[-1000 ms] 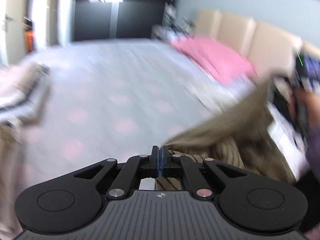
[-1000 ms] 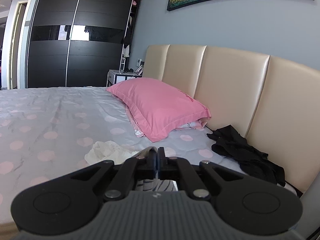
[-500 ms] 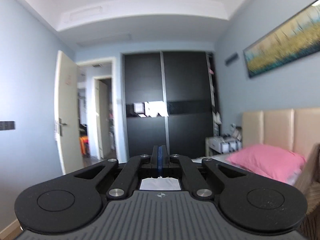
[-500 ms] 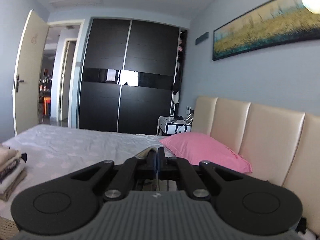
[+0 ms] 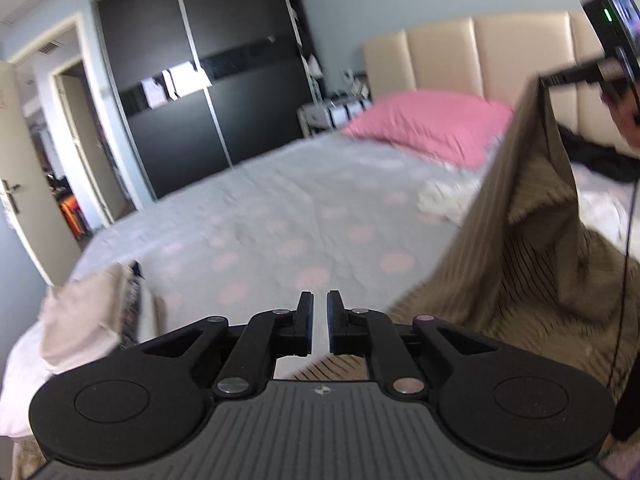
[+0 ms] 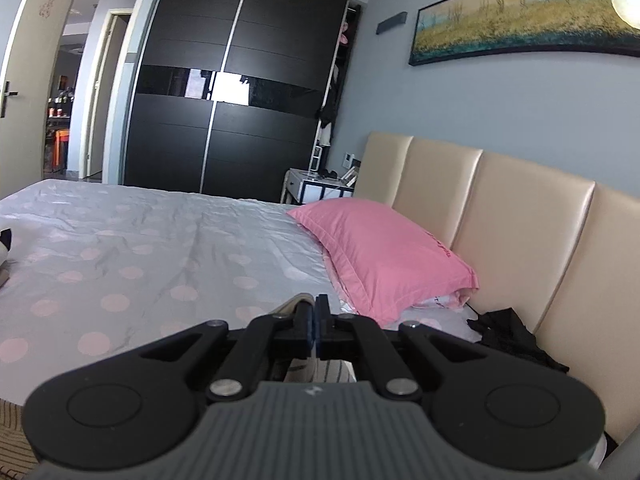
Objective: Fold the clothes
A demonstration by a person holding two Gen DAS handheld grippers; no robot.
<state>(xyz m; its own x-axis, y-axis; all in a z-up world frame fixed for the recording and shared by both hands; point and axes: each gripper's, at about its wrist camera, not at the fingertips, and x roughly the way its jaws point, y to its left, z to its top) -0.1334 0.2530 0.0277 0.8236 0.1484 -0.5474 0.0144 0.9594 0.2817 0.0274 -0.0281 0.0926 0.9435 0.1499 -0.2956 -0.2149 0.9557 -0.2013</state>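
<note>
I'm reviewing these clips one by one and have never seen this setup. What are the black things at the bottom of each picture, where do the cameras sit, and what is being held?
No robot here: a person holds a two-finger tool in each hand, with a wide-angle camera on each looking along its fingers. The left view shows the left tool, whose jaws have just been opening, with nothing between them. The right view shows the right tool shut on an edge of the brown ribbed garment; seen from the left, it hangs from that tool down to the grey bedsheet with pink dots. Also on the bed: a pink pillow, a crumpled black garment, a white cloth and a stack of folded clothes.
</note>
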